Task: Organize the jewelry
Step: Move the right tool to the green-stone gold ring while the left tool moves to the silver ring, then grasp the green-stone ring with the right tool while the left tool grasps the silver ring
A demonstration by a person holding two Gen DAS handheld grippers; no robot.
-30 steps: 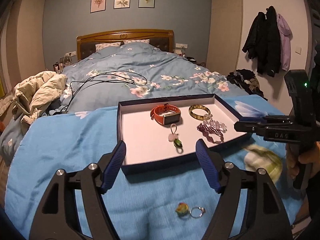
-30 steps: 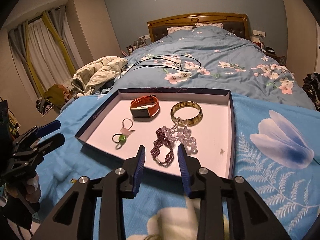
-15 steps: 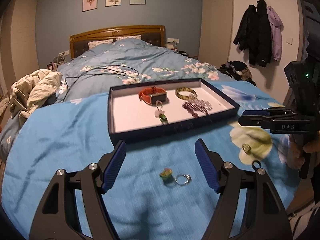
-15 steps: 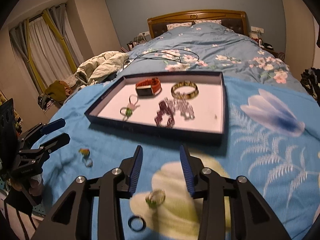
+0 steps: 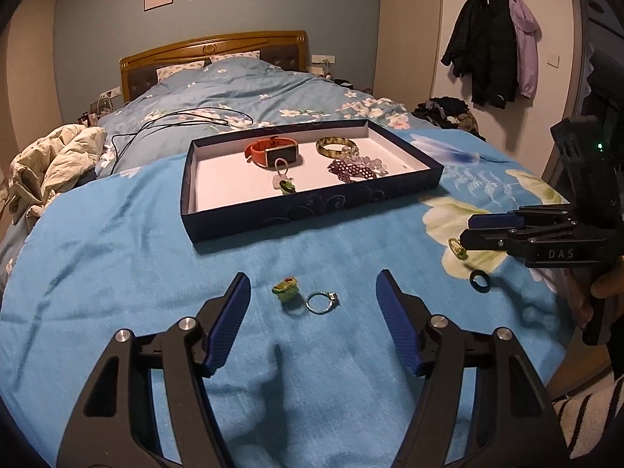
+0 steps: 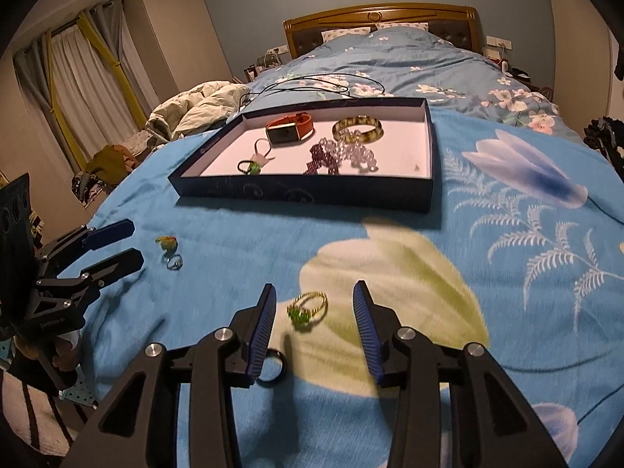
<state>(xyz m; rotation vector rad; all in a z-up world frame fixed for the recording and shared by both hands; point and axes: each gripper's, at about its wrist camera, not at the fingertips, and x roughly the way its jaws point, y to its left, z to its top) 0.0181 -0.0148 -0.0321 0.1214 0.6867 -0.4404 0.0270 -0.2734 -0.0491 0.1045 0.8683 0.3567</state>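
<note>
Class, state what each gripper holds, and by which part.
Nothing. The left gripper and right gripper are both open, over loose rings on the blanket.

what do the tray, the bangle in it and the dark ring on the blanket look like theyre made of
Tray: likely cardboard, matte navy outside with a faint printed swirl, plain pale lining.
Bangle: glossy and mottled amber-brown, so probably resin or polished stone; the look leaves it open.
Dark ring: smooth, dark, evenly thick band, perhaps stone, glass or ceramic; too small to tell.

Both wrist views low over the blanket (image 5: 117, 257), facing the headboard (image 6: 382, 15), sharing the tray (image 5: 312, 210).
</note>
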